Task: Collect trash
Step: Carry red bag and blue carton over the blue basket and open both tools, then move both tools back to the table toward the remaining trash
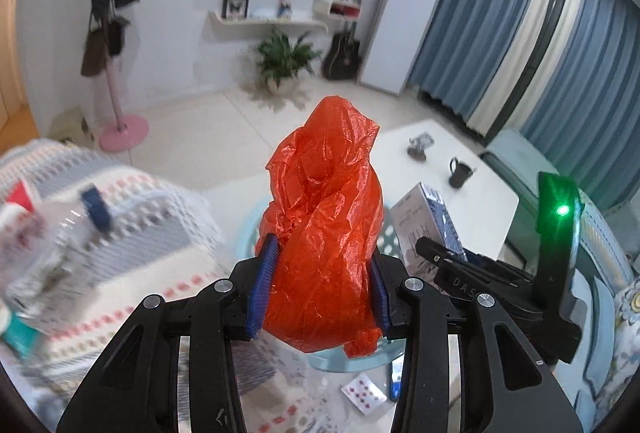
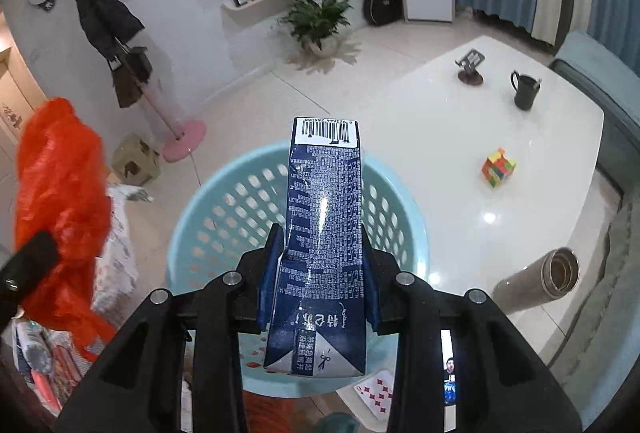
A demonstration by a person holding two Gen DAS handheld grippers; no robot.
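The right gripper (image 2: 320,273) had its jaws pinching the blue milk carton (image 2: 324,233) above the pale blue basket (image 2: 192,217), so the smart play looked like centring it over the opening before letting go. The carton's long axis ran forward along the fingers, barcode end leading. Alongside, the left gripper (image 1: 320,285) was clamped on the crumpled orange plastic bag (image 1: 324,217).

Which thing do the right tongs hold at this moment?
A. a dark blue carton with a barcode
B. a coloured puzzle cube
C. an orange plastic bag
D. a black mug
A: in the right wrist view the right tongs are shut on the dark blue carton, above the light blue basket.
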